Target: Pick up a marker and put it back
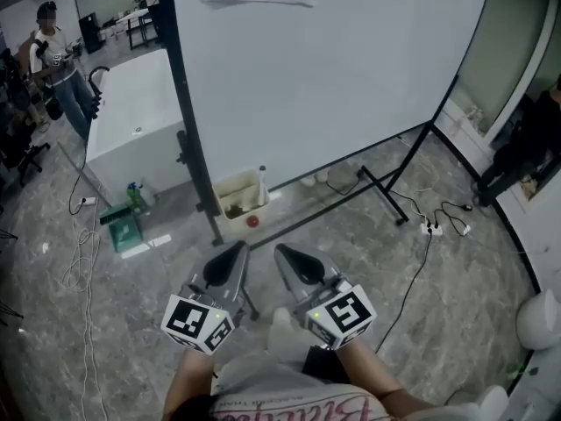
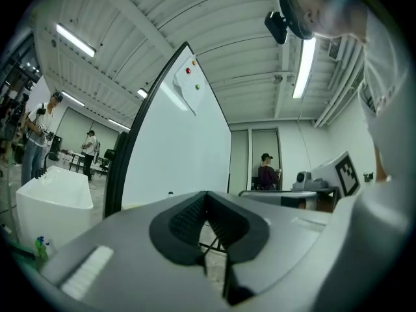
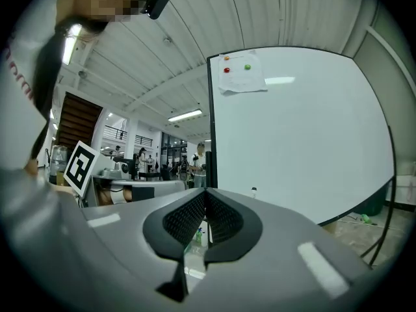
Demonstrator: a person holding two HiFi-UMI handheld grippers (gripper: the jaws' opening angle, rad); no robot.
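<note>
A white whiteboard (image 1: pixel 333 68) on a black stand fills the far middle of the head view. At its foot sits a cream tray (image 1: pixel 237 204) with what looks like a white marker (image 1: pixel 262 184) standing upright at its right end. A small red object (image 1: pixel 252 221) lies on the floor in front of it. My left gripper (image 1: pixel 237 251) and right gripper (image 1: pixel 285 254) hang side by side low in the view, well short of the tray. Both are shut with nothing between the pads. The left gripper (image 2: pixel 207 197) and right gripper (image 3: pixel 205 194) both point at the board.
A white cabinet (image 1: pixel 131 121) stands left of the board, with a green crate of bottles (image 1: pixel 123 224) beside it. The stand's black foot (image 1: pixel 381 191), a power strip (image 1: pixel 431 228) and loose cables lie on the floor at right. People stand at far left (image 1: pixel 57 64) and at right (image 1: pixel 526 147).
</note>
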